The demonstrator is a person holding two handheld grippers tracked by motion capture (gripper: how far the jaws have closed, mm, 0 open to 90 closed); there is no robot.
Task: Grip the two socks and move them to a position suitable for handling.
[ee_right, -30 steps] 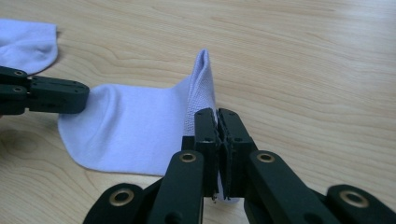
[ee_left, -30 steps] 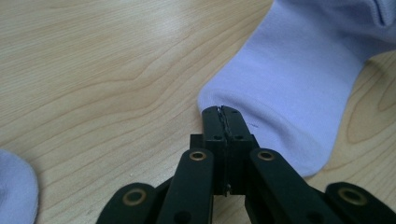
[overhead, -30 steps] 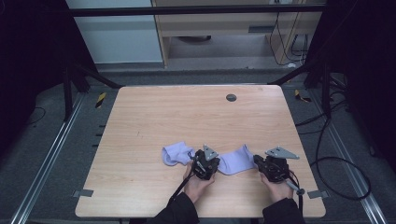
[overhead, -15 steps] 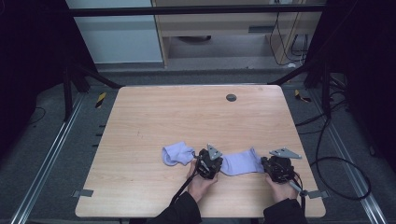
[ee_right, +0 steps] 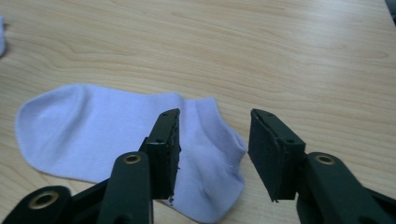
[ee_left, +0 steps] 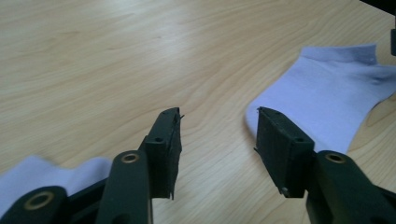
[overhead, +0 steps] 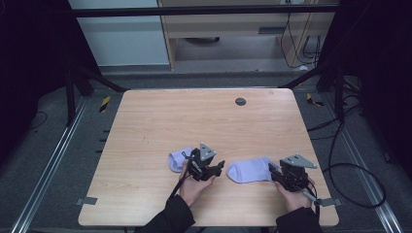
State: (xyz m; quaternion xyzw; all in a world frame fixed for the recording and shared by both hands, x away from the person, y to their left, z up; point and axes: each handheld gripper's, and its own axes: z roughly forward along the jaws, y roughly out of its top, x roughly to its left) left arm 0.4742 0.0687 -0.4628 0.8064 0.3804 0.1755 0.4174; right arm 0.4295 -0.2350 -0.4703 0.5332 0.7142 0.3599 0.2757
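We have just been letting both pairs of jaws open; nothing sits between them now. One sock (overhead: 250,170) lies flat between the left gripper (overhead: 217,168) and right gripper (overhead: 275,171). The other sock (overhead: 177,159) lies left of that one, behind the left gripper. We should lift straight off without snagging cloth. The right gripper view shows the heel wrinkles that the high view blurs.

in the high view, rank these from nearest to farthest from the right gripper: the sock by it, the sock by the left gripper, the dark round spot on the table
From the right gripper:
1. Sock by it, lying flat just to its left, cuff end at the open jaws.
2. Sock by the left gripper, farther left, partly behind the left gripper.
3. Dark round spot, up near the table's far edge.
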